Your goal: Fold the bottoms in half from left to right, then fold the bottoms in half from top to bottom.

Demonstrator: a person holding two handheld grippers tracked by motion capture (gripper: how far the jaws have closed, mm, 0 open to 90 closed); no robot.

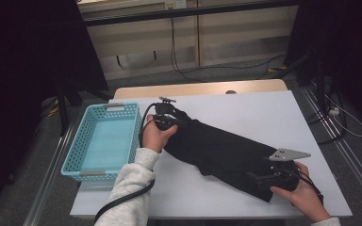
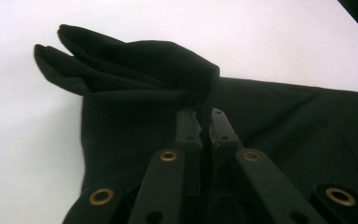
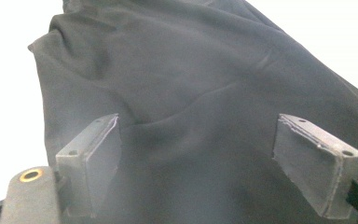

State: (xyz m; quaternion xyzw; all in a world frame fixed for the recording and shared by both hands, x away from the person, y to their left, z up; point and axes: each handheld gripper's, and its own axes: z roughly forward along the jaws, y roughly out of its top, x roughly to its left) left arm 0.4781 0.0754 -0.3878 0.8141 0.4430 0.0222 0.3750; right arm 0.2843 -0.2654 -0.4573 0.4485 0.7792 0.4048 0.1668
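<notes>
Nearest the camera in the high view, at about five o'clock on the table, the right gripper (image 1: 264,178) rested at the lower end of a black garment (image 1: 221,153), its jaws spread wide with cloth lying slack between the pads and nothing gripped; the right gripper view showed the grey, blocky pads (image 3: 91,158) standing apart over the matte fabric. The garment, a soft, folded, elongated piece of smooth woven cloth with shallow creases, lay diagonally across the white table (image 1: 264,113) from five o'clock toward eleven o'clock. At its far end the left gripper (image 1: 166,121) had its jaws pinched shut on a bunched fold, the layered edges fanning out beyond the tips in the left gripper view. At nine o'clock, just beside the table's left edge, stood a turquoise plastic basket (image 1: 75,160) with perforated walls.

Judged risks: the thin pinch might slip under the cloth's own weight if lifted; with the lower end unheld, the fold could open and trail; loose cloth might snag the basket rim.
</notes>
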